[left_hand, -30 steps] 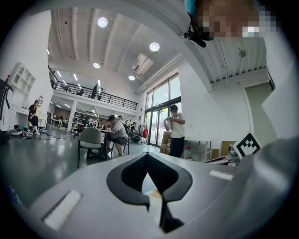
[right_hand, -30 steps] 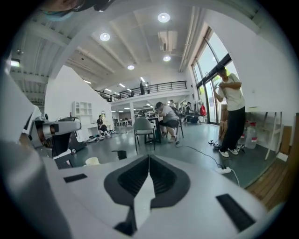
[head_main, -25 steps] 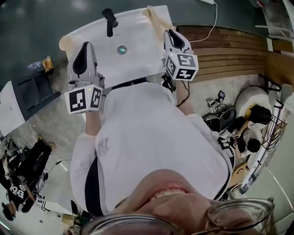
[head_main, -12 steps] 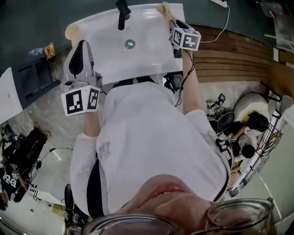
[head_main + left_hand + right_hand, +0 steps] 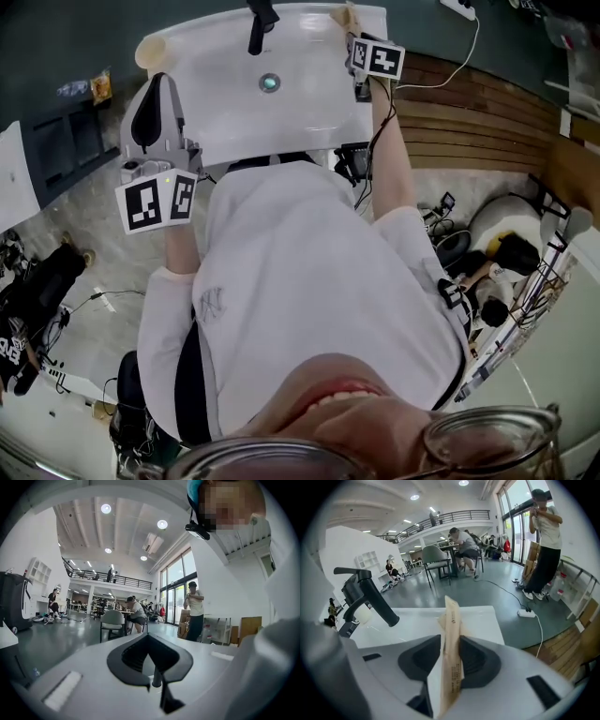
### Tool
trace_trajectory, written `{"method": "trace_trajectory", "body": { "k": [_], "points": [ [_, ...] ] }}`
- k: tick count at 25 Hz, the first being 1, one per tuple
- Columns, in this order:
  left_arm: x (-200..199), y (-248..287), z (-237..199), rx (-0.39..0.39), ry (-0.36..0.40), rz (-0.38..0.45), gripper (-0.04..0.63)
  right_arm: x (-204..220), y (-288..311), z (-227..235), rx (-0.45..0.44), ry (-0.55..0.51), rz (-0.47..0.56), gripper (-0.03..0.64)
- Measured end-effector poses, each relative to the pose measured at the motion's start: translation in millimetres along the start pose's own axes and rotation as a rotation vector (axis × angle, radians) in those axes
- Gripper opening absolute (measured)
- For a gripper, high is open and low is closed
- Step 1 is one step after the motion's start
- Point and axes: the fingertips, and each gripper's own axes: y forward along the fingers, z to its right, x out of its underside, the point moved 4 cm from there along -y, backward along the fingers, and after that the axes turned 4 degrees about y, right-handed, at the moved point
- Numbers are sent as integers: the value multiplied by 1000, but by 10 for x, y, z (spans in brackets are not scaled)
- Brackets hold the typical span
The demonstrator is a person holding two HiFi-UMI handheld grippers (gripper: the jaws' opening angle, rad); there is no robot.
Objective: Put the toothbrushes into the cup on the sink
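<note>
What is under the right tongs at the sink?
The sink's far right corner. A paper-wrapped toothbrush stands between the jaws, which have just been opening. Its foot is covered by the right tongs.

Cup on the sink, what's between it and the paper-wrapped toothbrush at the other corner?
The black faucet stands between the cup and the wrapped toothbrush, on the sink's far rim, in the head view.

grey chair (image 5: 433, 556), white power strip (image 5: 526, 613)
</note>
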Motion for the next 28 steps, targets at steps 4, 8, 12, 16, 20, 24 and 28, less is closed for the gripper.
{"method": "trace_trajectory", "body": {
  "k": [4,8,12,16,20,24,28],
  "points": [
    [36,-1,-48,-14,-5,-9,0,42,77,16,23,-8,-27,107],
    [47,6,-89,-24,-8,-14,0,16,8,65,37,27,6,49],
    [35,14,-109,-25,-7,-10,0,-93,-211,64,5,103,109,28],
    [32,47,-104,-14,-9,-7,1,-276,-500,18,-34,165,248,17],
    [25,62,-84,4,-11,-3,0,-473,-841,-75,-82,196,406,15],
    [18,58,-80,17,-13,-1,1,-643,-1172,-238,-130,183,516,15],
    [1,28,-80,25,-13,4,0,-732,-1467,-405,-147,165,583,14]
  ]
}}
